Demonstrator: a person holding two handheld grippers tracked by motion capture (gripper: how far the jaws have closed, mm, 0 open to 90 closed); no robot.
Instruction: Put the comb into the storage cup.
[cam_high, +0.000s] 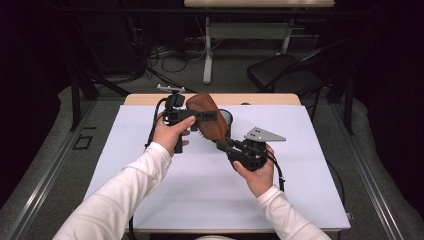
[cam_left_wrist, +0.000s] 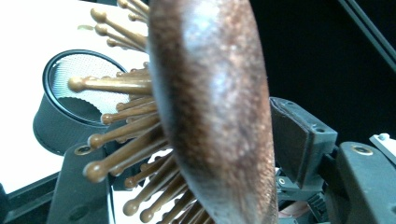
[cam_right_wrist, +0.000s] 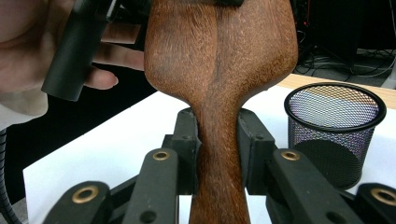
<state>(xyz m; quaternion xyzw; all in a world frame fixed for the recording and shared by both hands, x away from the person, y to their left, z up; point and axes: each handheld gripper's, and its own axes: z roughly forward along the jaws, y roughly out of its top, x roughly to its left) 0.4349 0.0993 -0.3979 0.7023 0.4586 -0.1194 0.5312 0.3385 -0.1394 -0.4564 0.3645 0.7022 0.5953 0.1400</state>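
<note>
Hairbrush, the wooden paddle kind, is hanging in the air over the far middle of the worktop, and I am gripping it from both ends. My right gripper is clenching the narrow neck of the handle: in the right gripper view the black pads are pressing the brown wood from both sides, with the broad back of the head rising straight above them. My left gripper is reaching across the head from the left, and its jaws are bracketing the head front and back. In the left gripper view the smooth wooden back is facing the pad on one side, while the ball-tipped wooden pins are pointing toward the other jaw. I cannot tell for sure whether both of those pads are already pressing, though the head is sitting squarely between them. So the brush is slanting from my right gripper up and away toward the far edge, head highest. Just behind and beside the head, a black mesh cup is standing upright on the worktop near the far edge, apart from the brush.
</note>
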